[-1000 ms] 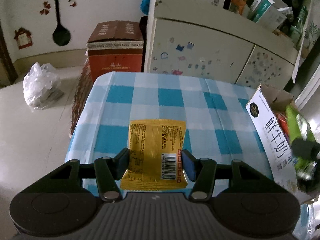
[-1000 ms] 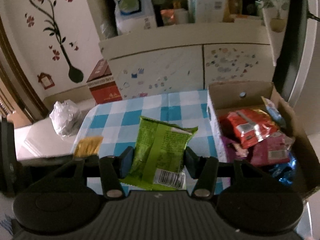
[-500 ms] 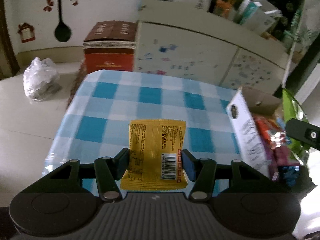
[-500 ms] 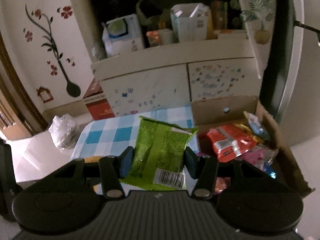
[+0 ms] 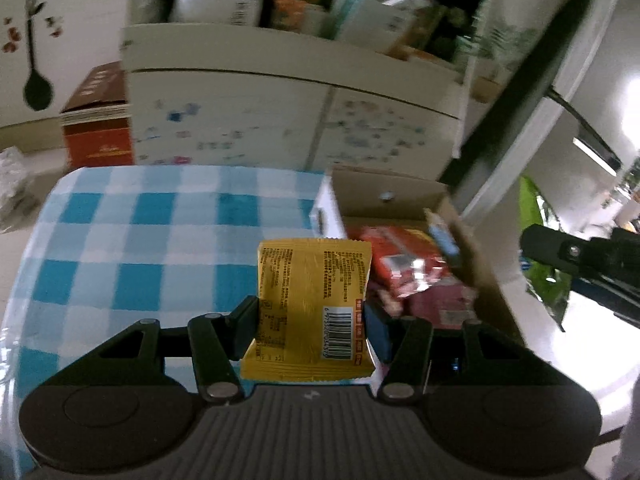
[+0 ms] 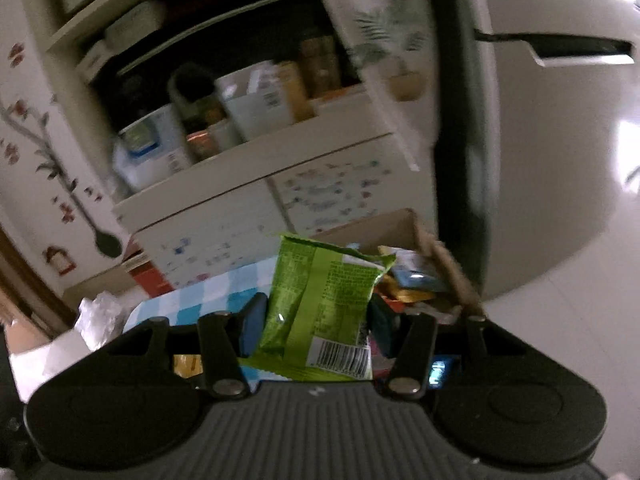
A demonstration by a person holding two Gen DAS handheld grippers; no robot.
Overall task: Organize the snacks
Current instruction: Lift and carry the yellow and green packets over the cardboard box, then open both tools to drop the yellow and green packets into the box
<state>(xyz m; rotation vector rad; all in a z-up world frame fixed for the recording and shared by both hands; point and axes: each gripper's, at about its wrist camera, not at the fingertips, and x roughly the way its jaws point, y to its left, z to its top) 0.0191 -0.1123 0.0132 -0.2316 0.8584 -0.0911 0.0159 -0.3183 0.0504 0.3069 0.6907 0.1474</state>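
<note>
My left gripper (image 5: 311,322) is shut on a yellow snack packet (image 5: 312,300) and holds it above the checked table, at the left edge of the open cardboard box (image 5: 472,240). The box holds red and dark red snack packs (image 5: 404,264). My right gripper (image 6: 316,326) is shut on a green snack bag (image 6: 320,304), raised above and just right of the box (image 6: 440,256). The right gripper with its green bag also shows at the right of the left wrist view (image 5: 576,256).
A blue and white checked tablecloth (image 5: 140,248) covers the table. Behind it stands a white cabinet (image 5: 280,120) with cartons on top. A red-brown carton (image 5: 100,120) and a plastic bag (image 6: 98,316) sit on the floor at the left.
Both grippers moved right with their packets. The left one now sits at the box's edge. The right one rose and tilted, so the box lies low in its view.
</note>
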